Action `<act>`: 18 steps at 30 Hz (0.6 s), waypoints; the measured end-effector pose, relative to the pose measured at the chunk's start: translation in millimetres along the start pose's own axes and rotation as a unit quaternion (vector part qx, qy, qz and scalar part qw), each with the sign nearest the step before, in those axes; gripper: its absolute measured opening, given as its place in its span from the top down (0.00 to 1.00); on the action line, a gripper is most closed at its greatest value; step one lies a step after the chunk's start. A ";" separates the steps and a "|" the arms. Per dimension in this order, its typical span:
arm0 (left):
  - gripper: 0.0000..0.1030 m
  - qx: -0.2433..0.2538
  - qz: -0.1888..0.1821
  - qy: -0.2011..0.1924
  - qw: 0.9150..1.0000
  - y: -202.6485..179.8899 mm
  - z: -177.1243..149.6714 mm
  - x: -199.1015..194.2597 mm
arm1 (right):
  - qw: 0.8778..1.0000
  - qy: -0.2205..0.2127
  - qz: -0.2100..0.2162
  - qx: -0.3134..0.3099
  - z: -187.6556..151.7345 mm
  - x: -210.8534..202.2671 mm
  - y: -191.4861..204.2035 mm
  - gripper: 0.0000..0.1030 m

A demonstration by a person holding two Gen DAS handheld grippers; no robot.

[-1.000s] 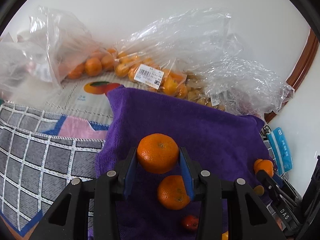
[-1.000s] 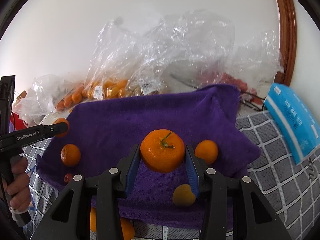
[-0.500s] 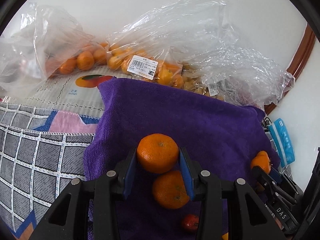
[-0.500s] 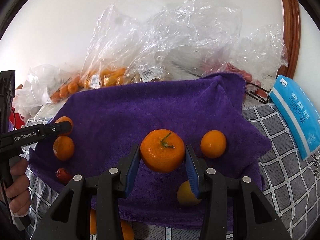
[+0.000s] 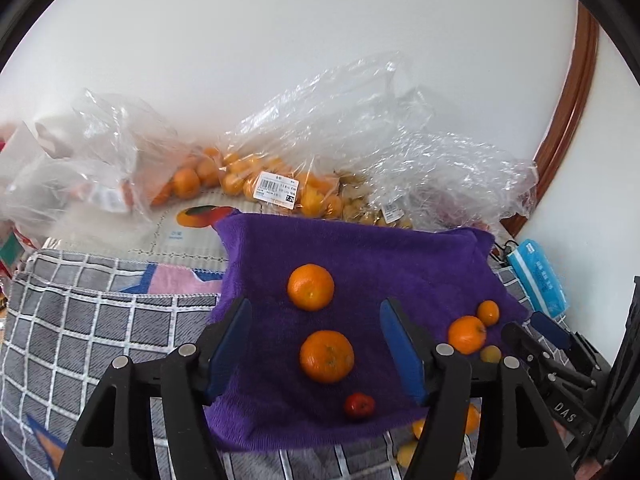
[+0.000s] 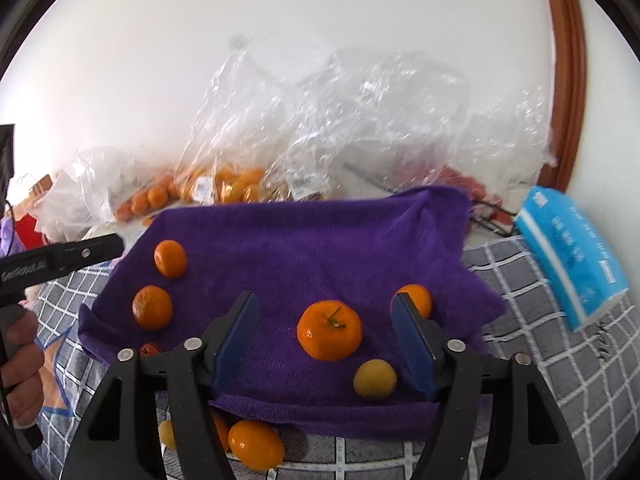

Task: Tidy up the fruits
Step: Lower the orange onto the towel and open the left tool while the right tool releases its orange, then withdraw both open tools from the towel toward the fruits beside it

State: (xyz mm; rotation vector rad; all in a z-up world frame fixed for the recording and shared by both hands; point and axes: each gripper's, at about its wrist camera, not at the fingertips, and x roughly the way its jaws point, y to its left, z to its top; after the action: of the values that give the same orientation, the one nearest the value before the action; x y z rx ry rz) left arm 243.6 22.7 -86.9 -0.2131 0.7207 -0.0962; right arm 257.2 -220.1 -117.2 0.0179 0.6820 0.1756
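A purple towel (image 5: pixel 360 252) (image 6: pixel 304 240) holds the loose fruit. My left gripper (image 5: pixel 315 312) hovers over it with its jaws opening. An orange (image 5: pixel 311 287) lies on the towel between and beyond the pads, untouched, and a second orange (image 5: pixel 327 356) lies nearer me beside a small red fruit (image 5: pixel 359 405). My right gripper (image 6: pixel 325 304) is also opening over a stemmed orange (image 6: pixel 329 330), clear of both pads. A smaller orange (image 6: pixel 416 298) and a yellow fruit (image 6: pixel 375 379) sit by its right finger. The right gripper (image 5: pixel 530 328) shows at the left view's right edge.
Clear plastic bags (image 5: pixel 280 184) (image 6: pixel 240 176) of oranges and other fruit line the white wall. A blue tissue pack (image 6: pixel 568 256) lies right of the towel on grey checked cloth (image 5: pixel 100 320). More fruit (image 6: pixel 256 444) lies off the towel's front edge. A hand (image 6: pixel 20 364) holds the left gripper.
Both grippers have opened and let go of their oranges, which now lie on the purple towel. Both grippers have lifted and drawn back from the fruit.
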 end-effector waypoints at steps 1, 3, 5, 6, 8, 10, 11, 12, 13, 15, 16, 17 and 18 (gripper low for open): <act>0.37 0.002 -0.004 0.002 1.000 -1.3 -2.5 -7.6 | 1.000 0.000 -0.001 0.004 1.2 -8.5 0.7 0.28; 0.37 0.010 -0.020 0.007 1.000 -3.3 -7.6 -17.4 | 1.000 0.000 -0.014 0.003 2.3 -23.0 3.2 0.23; 0.37 0.025 -0.031 0.001 0.999 -5.7 -15.3 -31.9 | 0.999 0.004 -0.047 -0.005 1.7 -37.4 8.2 0.22; 0.37 0.027 -0.027 -0.002 0.999 -6.7 -18.2 -35.9 | 0.998 0.004 -0.063 -0.012 -0.1 -46.5 11.4 0.22; 0.37 0.025 -0.013 -0.010 1.000 -6.0 -26.5 -48.2 | 0.997 -0.002 -0.074 -0.014 -5.4 -59.5 12.6 0.20; 0.38 0.023 -0.019 -0.008 1.000 -3.4 -33.9 -57.6 | 0.996 -0.016 -0.082 -0.006 -14.3 -74.4 13.1 0.16; 0.38 0.023 -0.020 -0.007 0.999 -1.5 -38.5 -62.1 | 0.996 -0.029 -0.084 0.002 -19.7 -82.4 13.3 0.14; 0.38 0.024 -0.019 -0.009 0.999 0.1 -42.0 -65.6 | 0.995 -0.041 -0.089 0.012 -26.0 -90.7 12.9 0.14; 0.38 0.022 -0.015 -0.015 1.000 2.8 -48.0 -71.0 | 0.994 -0.043 -0.094 0.017 -30.0 -95.2 12.2 0.14; 0.39 0.017 -0.015 -0.015 1.000 6.6 -56.3 -77.3 | 0.995 -0.032 -0.092 0.025 -37.6 -98.9 12.2 0.14; 0.39 0.013 -0.021 -0.012 1.000 9.3 -61.7 -80.9 | 0.996 -0.023 -0.085 0.026 -41.6 -99.4 12.1 0.14; 0.39 0.011 -0.024 -0.012 1.000 11.1 -65.1 -83.1 | 0.996 -0.010 -0.080 0.026 -46.7 -99.5 12.5 0.14; 0.39 0.009 -0.024 -0.012 1.000 12.7 -68.9 -85.3 | 0.997 -0.004 -0.078 0.025 -49.9 -98.8 13.3 0.14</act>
State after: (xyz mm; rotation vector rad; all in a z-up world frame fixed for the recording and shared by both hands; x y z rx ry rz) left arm 134.3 37.7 -85.3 -0.2148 0.6904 -0.1452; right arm 148.5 -225.5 -93.2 0.0123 0.6764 0.0078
